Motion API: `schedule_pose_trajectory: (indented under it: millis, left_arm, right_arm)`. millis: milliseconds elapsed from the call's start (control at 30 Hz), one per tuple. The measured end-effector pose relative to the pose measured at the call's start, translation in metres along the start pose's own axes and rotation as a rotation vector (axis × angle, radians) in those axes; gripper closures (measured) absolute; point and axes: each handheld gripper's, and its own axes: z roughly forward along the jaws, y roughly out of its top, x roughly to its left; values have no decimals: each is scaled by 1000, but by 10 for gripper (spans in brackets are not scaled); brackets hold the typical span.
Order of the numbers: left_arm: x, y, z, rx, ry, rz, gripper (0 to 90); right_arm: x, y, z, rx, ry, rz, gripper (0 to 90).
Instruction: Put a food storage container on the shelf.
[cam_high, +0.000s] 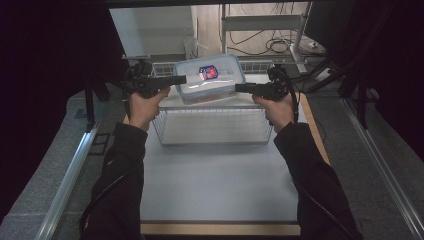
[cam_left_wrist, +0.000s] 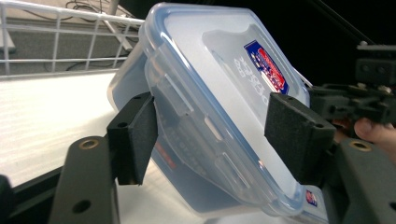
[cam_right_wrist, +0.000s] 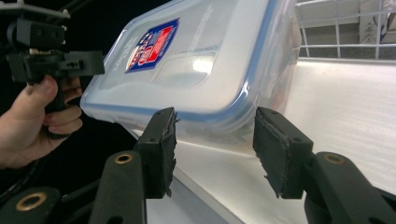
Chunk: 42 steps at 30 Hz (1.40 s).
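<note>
A clear plastic container (cam_high: 207, 80) with a blue-rimmed lid and a red and blue label hangs tilted over the far part of a white wire basket (cam_high: 210, 141). In the left gripper view the container (cam_left_wrist: 210, 93) runs between the two pads, one under its base and one on its lid. My left gripper (cam_high: 182, 79) (cam_left_wrist: 215, 135) is shut on its left end. My right gripper (cam_high: 237, 88) (cam_right_wrist: 217, 140) stands open just short of the right end of the container (cam_right_wrist: 196, 60), with the basket floor showing between its pads.
The basket's wire walls (cam_left_wrist: 56, 60) (cam_right_wrist: 345, 46) rise behind and beside the container. The basket stands at the far end of a pale table (cam_high: 215, 185). Dark curtains flank both sides, and a metal rack with cables (cam_high: 270, 40) stands beyond.
</note>
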Motion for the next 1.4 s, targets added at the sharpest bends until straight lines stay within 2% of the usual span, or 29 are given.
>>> schedule_pose_trajectory:
  millis: [67,167,267,333,433,567,667,733,800,1033,1200,1300,1400]
  left_arm:
    - [-4,1,-2,-3,95,51,320]
    - [-11,0,-9,-14,185,144,288]
    - [-22,-5,-22,-41,202,207,293]
    - [-32,-14,-30,-48,210,255,348]
    - [-45,-31,-37,-37,239,332,477]
    - [-51,-55,-34,-9,223,372,659]
    - [-52,-69,-28,4,180,377,760]
    - [-54,-74,-22,10,152,374,790]
    - [-57,-75,-16,22,146,389,796]
    - [-58,-67,-10,23,212,394,798]
    - [-47,-59,-6,32,258,359,779]
    - [-38,-53,-3,32,254,327,762]
    - [-33,-48,2,42,277,317,763]
  right_arm:
    - [0,0,-1,-4,5,-2,493]
    - [1,0,-4,-5,-15,-23,494]
    - [-2,-1,-8,-17,-26,-41,496]
    - [-4,-2,-9,-20,-37,-46,498]
    - [-5,-3,-10,-23,-53,-64,537]
    - [-2,-4,-8,-19,-109,-109,659]
    - [1,-4,-5,-10,-165,-141,735]
    - [2,-4,-3,-6,-190,-159,763]
    - [3,-4,1,-2,-221,-177,775]
    - [-3,-5,8,-9,-269,-166,775]
    - [-8,-6,11,-13,-275,-146,779]
    - [-9,-6,13,-17,-275,-141,781]
    - [-7,-6,15,-21,-274,-142,784]
